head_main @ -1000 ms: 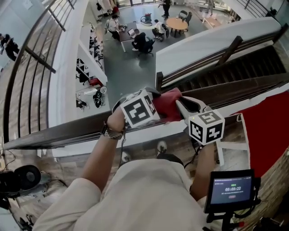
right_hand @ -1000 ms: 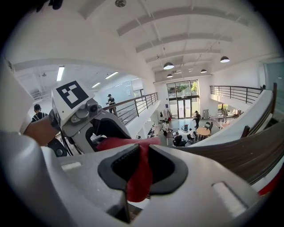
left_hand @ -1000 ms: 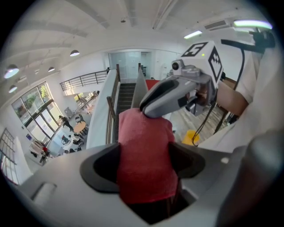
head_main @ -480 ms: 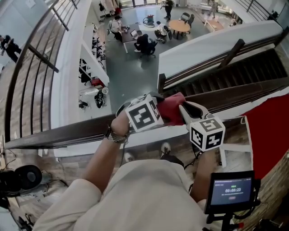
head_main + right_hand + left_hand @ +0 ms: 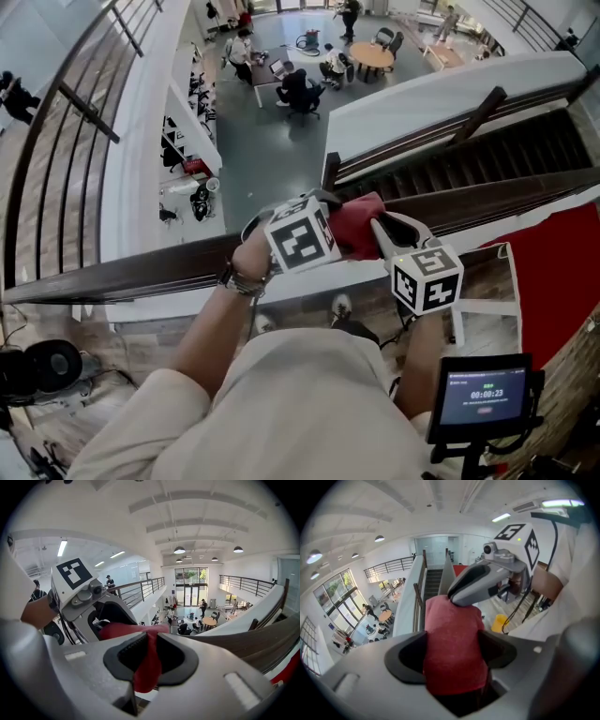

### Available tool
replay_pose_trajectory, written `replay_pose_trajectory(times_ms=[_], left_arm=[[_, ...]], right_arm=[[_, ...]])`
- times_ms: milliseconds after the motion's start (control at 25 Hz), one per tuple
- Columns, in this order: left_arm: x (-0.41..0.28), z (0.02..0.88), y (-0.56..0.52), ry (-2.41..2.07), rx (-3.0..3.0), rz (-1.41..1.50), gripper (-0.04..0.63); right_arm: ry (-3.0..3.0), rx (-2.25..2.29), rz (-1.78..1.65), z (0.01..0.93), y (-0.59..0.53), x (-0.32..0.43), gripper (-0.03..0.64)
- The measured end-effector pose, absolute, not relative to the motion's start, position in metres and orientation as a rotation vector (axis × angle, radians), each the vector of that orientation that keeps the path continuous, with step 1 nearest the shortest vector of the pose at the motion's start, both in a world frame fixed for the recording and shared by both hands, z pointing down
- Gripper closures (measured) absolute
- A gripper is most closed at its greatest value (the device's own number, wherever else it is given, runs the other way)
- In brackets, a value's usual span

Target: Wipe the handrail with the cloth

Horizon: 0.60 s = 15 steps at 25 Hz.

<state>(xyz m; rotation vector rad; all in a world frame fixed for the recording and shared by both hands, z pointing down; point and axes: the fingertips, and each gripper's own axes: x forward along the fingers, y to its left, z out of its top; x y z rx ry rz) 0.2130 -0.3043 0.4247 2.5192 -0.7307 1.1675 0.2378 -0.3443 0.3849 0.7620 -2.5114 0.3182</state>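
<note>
Here, left gripper (image 5: 452,651) and right gripper (image 5: 147,656) clamp their fingers (image 5: 410,660) on the cloth (image 5: 354,225) atop the long handrail (image 5: 141,269).

A bunched red cloth (image 5: 354,223) sits at frame centre on a dark brown wooden handrail (image 5: 141,274), which runs diagonally from left edge to right edge.

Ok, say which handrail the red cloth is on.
The near dark handrail crossing the view: the red cloth lies on it. The stair rail stands beyond.
</note>
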Motion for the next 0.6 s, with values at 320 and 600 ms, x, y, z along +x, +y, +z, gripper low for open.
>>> replay_pose_trajectory(times_ms=[320, 600], left_arm=[[0.205, 0.425, -0.302, -0.746, 2.520, 1.166, 0.230], [0.198, 0.427, -0.307, -0.746, 2.520, 1.167, 0.230]], right_arm=[[-2.485, 0.745, 0.290, 0.386, -0.342, 0.228, 0.549], [-2.484, 0.755, 0.304, 0.388, -0.347, 0.222, 0.549]])
